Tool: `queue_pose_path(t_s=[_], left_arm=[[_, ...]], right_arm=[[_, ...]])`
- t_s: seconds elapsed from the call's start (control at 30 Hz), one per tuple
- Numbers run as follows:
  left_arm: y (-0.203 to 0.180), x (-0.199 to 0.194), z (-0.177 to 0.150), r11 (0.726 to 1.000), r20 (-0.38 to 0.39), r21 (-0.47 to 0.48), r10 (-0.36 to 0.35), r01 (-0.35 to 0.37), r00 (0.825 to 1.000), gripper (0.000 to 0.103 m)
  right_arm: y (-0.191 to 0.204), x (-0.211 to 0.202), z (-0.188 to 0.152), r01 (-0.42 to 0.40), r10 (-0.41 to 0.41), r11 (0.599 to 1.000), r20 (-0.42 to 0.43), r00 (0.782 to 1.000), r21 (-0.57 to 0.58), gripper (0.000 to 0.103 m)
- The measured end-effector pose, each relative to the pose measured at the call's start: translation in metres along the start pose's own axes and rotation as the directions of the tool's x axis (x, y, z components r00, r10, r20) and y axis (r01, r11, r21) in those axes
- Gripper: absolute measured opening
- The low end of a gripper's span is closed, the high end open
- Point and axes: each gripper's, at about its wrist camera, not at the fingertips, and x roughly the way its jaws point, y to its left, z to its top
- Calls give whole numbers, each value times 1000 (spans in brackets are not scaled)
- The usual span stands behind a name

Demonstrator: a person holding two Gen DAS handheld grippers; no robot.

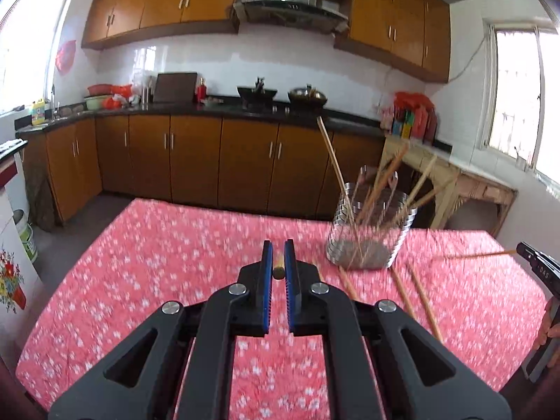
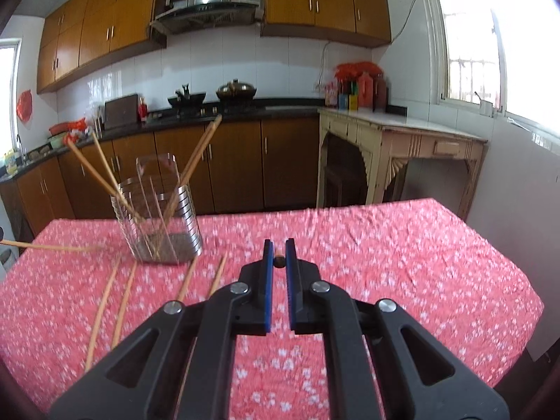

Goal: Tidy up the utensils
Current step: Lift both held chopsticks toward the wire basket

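We pinch one chopstick end-on in our left gripper (image 1: 279, 260) and another in our right gripper (image 2: 279, 253); either thin stick could pivot and miss the wire holder (image 1: 367, 231) across the table.

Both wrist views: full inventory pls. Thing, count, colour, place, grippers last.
holder: one, silver wire, on the tablecloth, left-centre in the right wrist view
chopsticks in holder: several, tan wood, leaning outward; exact count unclear from blur
loose chopsticks: four, tan, flat on the cloth in front of the holder
held chopsticks: two, tan, one clamped in each gripper
tablecloth: one, pink with white flowers, covering the table
woks: two, dark, on the stove at the back counter
side table: one, cream, right of the counter
left gripper: black, blue pads, shut on a chopstick
right gripper: same, shut on a chopstick
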Motion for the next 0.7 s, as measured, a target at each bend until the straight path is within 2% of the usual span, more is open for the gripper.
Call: queue_pose_path(t_s=[0.13, 0.5, 0.7], left_arm=[[1, -3, 19, 1000, 51, -15, -1, 1, 999, 6], [-4, -7, 57, 999, 118, -32, -17, 21, 993, 6], [-8, -7, 69, 999, 135, -33, -33, 38, 990, 6]], right_arm=[[-2, -3, 22, -15, 14, 1000, 41, 999, 25, 8], [-3, -5, 75, -76, 69, 995, 116, 991, 65, 8], [-4, -11, 90, -118, 105, 989, 148, 983, 85, 8]])
